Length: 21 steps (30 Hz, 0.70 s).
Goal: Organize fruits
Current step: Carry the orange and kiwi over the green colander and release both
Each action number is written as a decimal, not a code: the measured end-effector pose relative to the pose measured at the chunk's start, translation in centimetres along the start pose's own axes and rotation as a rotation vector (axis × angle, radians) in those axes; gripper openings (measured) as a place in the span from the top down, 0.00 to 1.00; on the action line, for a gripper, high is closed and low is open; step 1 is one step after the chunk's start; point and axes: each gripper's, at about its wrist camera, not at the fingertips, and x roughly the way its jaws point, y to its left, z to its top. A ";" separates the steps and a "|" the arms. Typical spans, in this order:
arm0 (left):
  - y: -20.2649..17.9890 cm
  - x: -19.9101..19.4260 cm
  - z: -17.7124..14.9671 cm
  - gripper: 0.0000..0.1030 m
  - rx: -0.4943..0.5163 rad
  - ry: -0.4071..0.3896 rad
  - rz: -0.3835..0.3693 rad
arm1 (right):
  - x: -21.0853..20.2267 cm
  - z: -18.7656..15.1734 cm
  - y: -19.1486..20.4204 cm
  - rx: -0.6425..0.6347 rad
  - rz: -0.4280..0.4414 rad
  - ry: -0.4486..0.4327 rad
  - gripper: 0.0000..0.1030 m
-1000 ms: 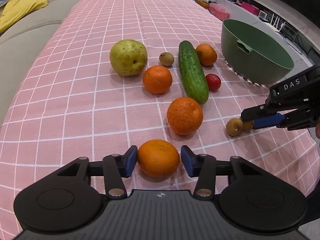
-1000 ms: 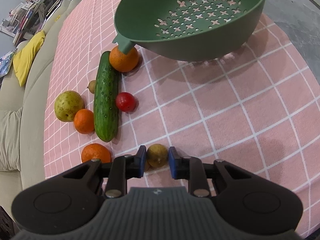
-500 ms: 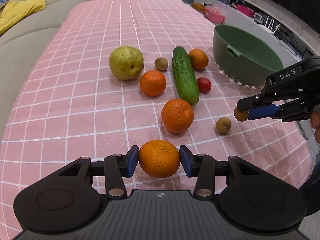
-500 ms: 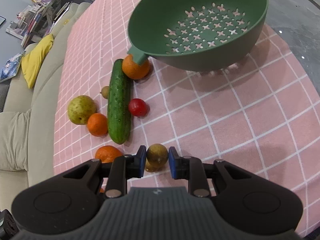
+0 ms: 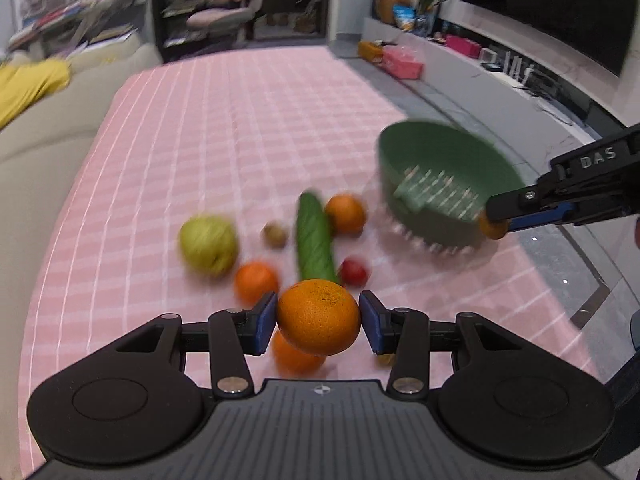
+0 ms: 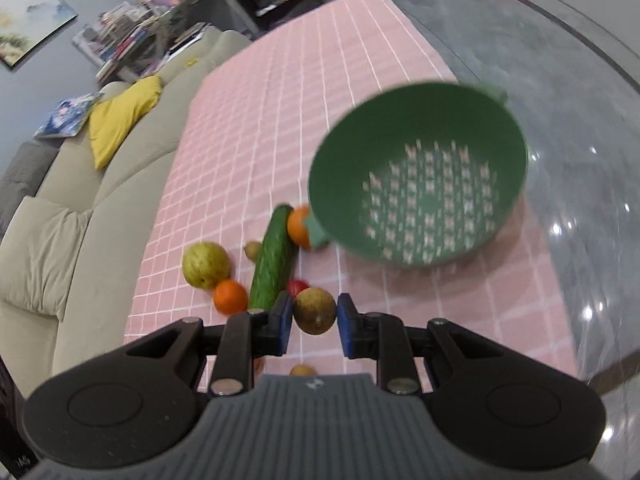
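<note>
My left gripper (image 5: 318,320) is shut on an orange (image 5: 318,316), held above the pink checked tablecloth (image 5: 224,128). My right gripper (image 6: 312,318) is shut on a small brown-green fruit (image 6: 315,310), also held off the cloth. In the left wrist view the right gripper (image 5: 496,220) hangs by the near rim of the green colander (image 5: 444,172). The colander (image 6: 420,176) is empty. On the cloth lie a cucumber (image 5: 314,240), a pear (image 5: 208,244), oranges (image 5: 256,282) (image 5: 346,213) (image 5: 296,354), a red tomato (image 5: 354,272) and a small brown fruit (image 5: 275,234).
A beige sofa (image 6: 72,216) with a yellow cushion (image 6: 120,116) runs along the table's left side. Bare grey tabletop (image 6: 580,92) lies right of the cloth. Another small brown fruit (image 6: 303,370) lies below my right gripper. A TV unit (image 5: 520,76) stands at the far right.
Both grippers have risen with their fruit off the cloth. The remaining fruit and the colander now look smaller and farther away, and more of the room shows.
</note>
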 end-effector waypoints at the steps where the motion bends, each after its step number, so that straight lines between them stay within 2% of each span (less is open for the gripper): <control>1: -0.6 0.2 0.8 0.51 0.012 -0.006 -0.005 | -0.2 0.8 -0.3 -0.004 0.003 -0.004 0.81; 5: -3.6 1.8 4.0 0.51 0.068 -0.024 -0.033 | -0.2 3.6 -1.8 -0.016 0.003 0.006 0.81; 13: -9.1 6.7 7.4 0.51 0.242 -0.017 -0.067 | 2.3 8.3 -5.4 -0.013 -0.026 0.057 0.81; 18: -11.8 10.6 8.6 0.51 0.355 0.015 -0.060 | 4.7 10.0 -7.3 -0.029 -0.056 0.102 0.81; 21: -12.4 12.9 9.2 0.51 0.381 0.055 -0.057 | 6.0 10.6 -8.4 -0.036 -0.081 0.127 0.81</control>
